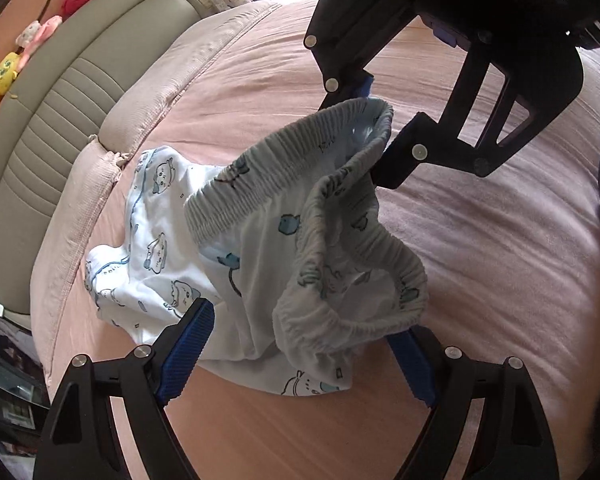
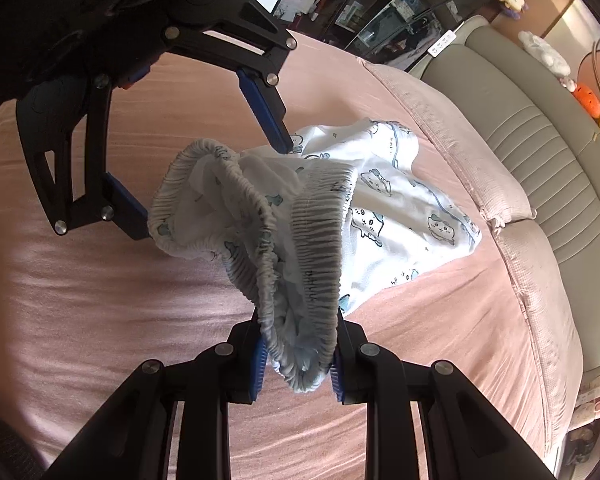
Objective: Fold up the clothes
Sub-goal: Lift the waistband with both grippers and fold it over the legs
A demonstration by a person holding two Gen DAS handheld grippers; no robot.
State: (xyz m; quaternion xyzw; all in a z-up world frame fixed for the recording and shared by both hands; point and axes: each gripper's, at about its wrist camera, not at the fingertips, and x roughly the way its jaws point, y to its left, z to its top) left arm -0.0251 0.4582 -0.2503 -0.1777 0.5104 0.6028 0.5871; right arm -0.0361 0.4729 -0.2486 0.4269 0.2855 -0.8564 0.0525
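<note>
A: Shorts (image 2: 300, 216) hang by the waistband above the bed (image 2: 80, 280), legs trailing on it. Right tongs (image 2: 298, 364) pinch the band; left tongs (image 1: 304, 340) stand spread around it.

B: Likely mid-spreading: left should clamp, then pull flat.

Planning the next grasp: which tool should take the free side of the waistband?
Left. The left tool is open with the slack waistband between its fingers, while the right tool is already shut on the other side.
</note>
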